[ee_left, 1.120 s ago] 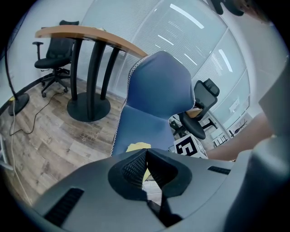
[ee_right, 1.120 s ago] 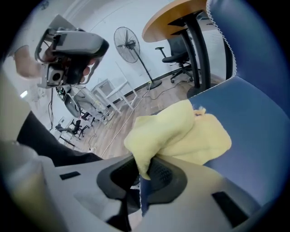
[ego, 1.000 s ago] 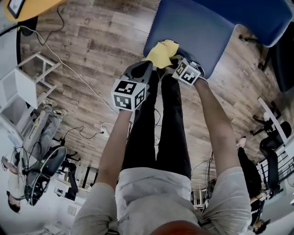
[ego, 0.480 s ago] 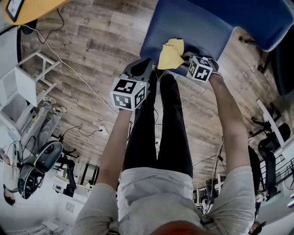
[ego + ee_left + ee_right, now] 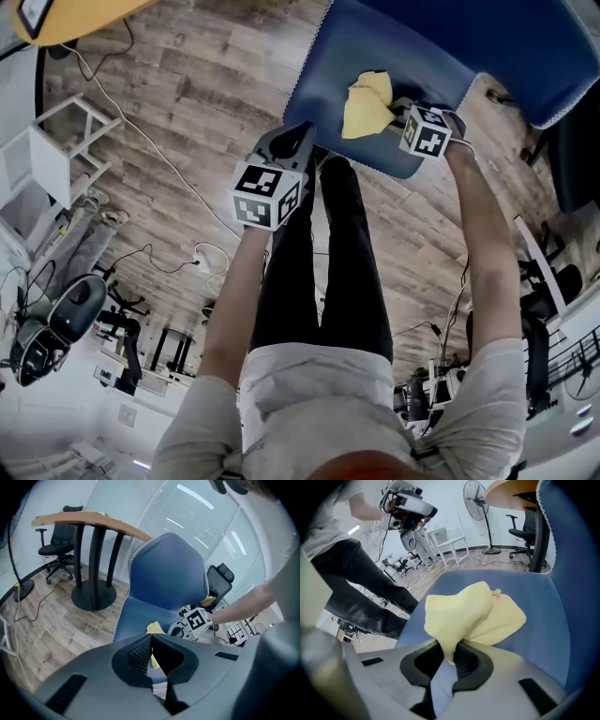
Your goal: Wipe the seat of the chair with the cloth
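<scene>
The blue padded chair seat point(image 5: 375, 66) lies at the top of the head view. A yellow cloth point(image 5: 367, 105) rests on it, and my right gripper point(image 5: 401, 114) is shut on the cloth's near corner. In the right gripper view the yellow cloth point(image 5: 471, 616) spreads over the blue seat point(image 5: 534, 606) from between the jaws point(image 5: 449, 656). My left gripper point(image 5: 298, 145) hovers by the seat's front edge, shut with nothing in it. The left gripper view shows the shut gripper point(image 5: 151, 645), the cloth point(image 5: 154, 629) and the chair's backrest point(image 5: 166, 569) beyond.
Wooden floor surrounds the chair. A round wooden table on a black base point(image 5: 93, 597) stands left of the chair, with a black office chair point(image 5: 58, 548) behind. A white frame point(image 5: 56, 159) and cables point(image 5: 169, 169) lie at left. A standing fan point(image 5: 476, 498) is farther off.
My right gripper has slid the cloth away from the seat's front edge, to the right and farther onto the seat. The left gripper has stayed nearly still.
</scene>
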Available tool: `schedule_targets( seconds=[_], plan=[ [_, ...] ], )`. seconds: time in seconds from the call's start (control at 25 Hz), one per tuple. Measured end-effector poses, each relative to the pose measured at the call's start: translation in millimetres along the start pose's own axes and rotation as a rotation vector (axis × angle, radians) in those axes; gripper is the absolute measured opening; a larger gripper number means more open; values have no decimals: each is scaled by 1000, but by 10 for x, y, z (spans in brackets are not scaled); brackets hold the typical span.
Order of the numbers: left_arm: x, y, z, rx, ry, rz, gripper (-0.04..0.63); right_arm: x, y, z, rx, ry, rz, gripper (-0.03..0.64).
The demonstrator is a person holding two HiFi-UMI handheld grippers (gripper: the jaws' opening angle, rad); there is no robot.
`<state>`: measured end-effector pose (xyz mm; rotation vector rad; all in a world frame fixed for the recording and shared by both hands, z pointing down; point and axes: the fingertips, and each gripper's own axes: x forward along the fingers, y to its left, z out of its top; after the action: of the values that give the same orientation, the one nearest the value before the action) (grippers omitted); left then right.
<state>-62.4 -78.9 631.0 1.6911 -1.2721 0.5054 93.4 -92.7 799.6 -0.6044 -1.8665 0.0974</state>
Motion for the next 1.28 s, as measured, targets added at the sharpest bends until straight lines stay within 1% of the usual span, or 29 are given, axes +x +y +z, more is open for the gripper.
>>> schedule_targets(
  seconds=[0.12, 0.24, 0.32, 0.44, 0.52, 0.64, 0.76, 0.88, 1.04, 1.28],
  plan=[
    [5, 32, 52, -7, -4, 18, 26, -121, -206, -110, -8, 26, -30, 63],
    [16, 48, 95, -19, -10, 33, 26, -312, -515, -302, 24, 57, -103, 63],
    [26, 60, 124, -21, -13, 41, 26, -455, -739, -450, 78, 68, -156, 63],
    [46, 49, 151, -19, -8, 45, 26, -625, -970, -634, 204, 41, -229, 63],
    [77, 13, 153, -11, 1, 40, 26, -700, -1041, -699, 325, -12, -267, 63],
    [152, -55, 154, 8, 16, 28, 26, -737, -1128, -737, 554, -152, -332, 63],
    [223, -164, 181, 34, 30, 12, 26, -769, -1161, -799, 729, -275, -402, 63],
    [263, -253, 216, 66, 42, -2, 26, -813, -1156, -879, 874, -362, -453, 63],
    [263, -320, 263, 102, 53, -16, 26, -877, -1136, -997, 1033, -454, -538, 63],
    [251, -447, 138, 148, 69, -24, 26, -888, -879, -1312, 1272, -604, -660, 63]
  ],
)
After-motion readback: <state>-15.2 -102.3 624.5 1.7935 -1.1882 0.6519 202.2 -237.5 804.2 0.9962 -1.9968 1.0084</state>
